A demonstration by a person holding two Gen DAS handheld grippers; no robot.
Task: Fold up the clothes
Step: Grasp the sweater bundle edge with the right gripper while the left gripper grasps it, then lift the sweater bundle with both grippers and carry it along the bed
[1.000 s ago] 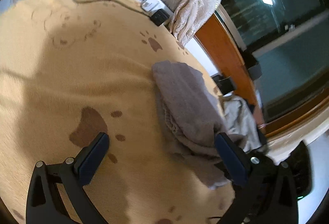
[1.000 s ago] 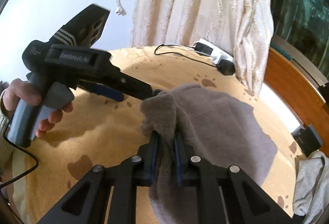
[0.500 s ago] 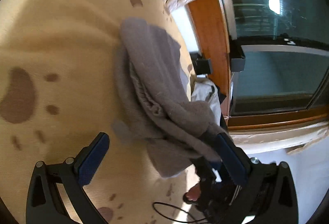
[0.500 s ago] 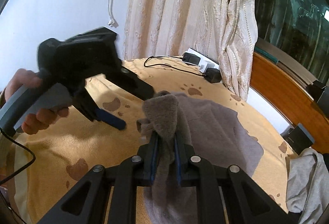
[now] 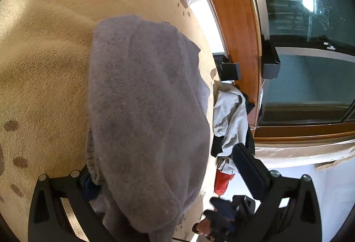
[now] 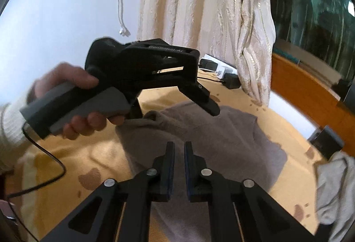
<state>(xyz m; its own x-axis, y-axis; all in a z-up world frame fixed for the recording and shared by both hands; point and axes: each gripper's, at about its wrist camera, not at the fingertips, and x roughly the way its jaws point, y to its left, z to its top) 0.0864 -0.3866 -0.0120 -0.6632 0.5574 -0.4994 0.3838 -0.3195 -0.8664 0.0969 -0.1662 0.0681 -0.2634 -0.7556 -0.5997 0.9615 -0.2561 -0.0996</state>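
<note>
A grey fleece garment [image 5: 146, 109] lies folded over on a tan paw-print blanket [image 5: 44, 53]. It also shows in the right wrist view [image 6: 221, 137]. My left gripper [image 5: 164, 166] is open; the garment lies between its fingers and drapes over the left finger. In the right wrist view the left gripper [image 6: 177, 106] hovers over the garment's far left corner. My right gripper [image 6: 179, 148] is empty above the garment, its jaws nearly together with a narrow gap and no cloth between them.
A pile of pale grey and dark clothes [image 5: 230, 117] sits at the blanket's right edge, also seen in the right wrist view [image 6: 335, 188]. A power strip with plugs [image 6: 219, 69] lies at the far edge by the cream curtain [image 6: 210, 9]. A wooden window frame [image 5: 239, 42] stands beyond.
My right gripper has let go of the garment's gathered edge, which now lies on the blanket. My left gripper has moved in over the garment, which now drapes across its left finger.
</note>
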